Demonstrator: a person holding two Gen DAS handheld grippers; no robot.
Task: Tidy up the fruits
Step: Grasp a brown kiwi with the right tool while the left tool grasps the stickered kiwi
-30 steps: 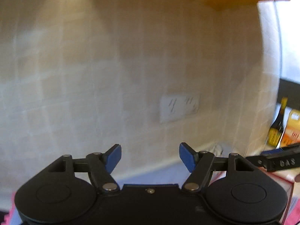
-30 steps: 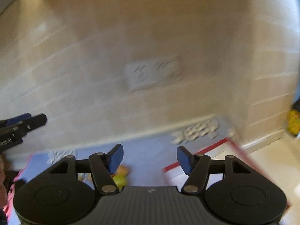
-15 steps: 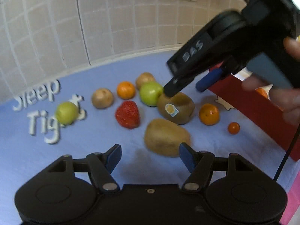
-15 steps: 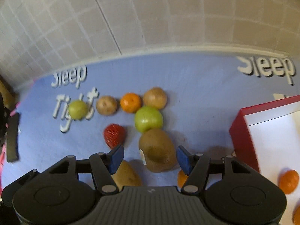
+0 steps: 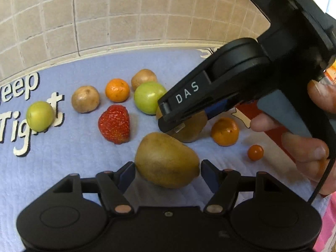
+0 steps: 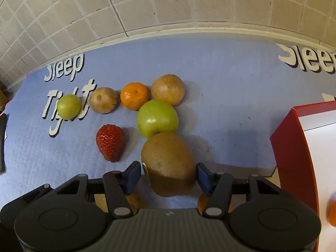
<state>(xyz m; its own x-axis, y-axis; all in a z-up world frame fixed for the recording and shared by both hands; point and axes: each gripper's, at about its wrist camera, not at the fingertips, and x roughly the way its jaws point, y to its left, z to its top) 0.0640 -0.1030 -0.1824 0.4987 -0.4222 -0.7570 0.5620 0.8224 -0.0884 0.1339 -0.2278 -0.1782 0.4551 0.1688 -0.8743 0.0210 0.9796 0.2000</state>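
Note:
Fruits lie on a blue mat [image 5: 63, 157]. My left gripper [image 5: 166, 175] is open, its fingers on either side of a brown kiwi [image 5: 166, 159] without touching. My right gripper [image 6: 167, 177] is open around a second kiwi [image 6: 168, 161] with a sticker; that kiwi shows in the left wrist view [image 5: 189, 130] under the right gripper body [image 5: 231, 79]. Nearby lie a strawberry [image 6: 110, 142], a green apple [image 6: 157, 118], a mandarin [image 6: 134, 95], two round brown fruits [image 6: 168, 89] [image 6: 103, 99] and a small green fruit [image 6: 68, 106].
A red box with a white inside [image 6: 304, 147] stands at the right and holds an orange fruit [image 6: 331, 214]. Another mandarin [image 5: 224, 131] and a tiny orange fruit [image 5: 255, 152] lie by it. A tiled wall [image 6: 168, 6] backs the mat.
Both grippers tipped down from facing the wall to the mat, then moved lower and closer. Each now has a kiwi between its open fingers.

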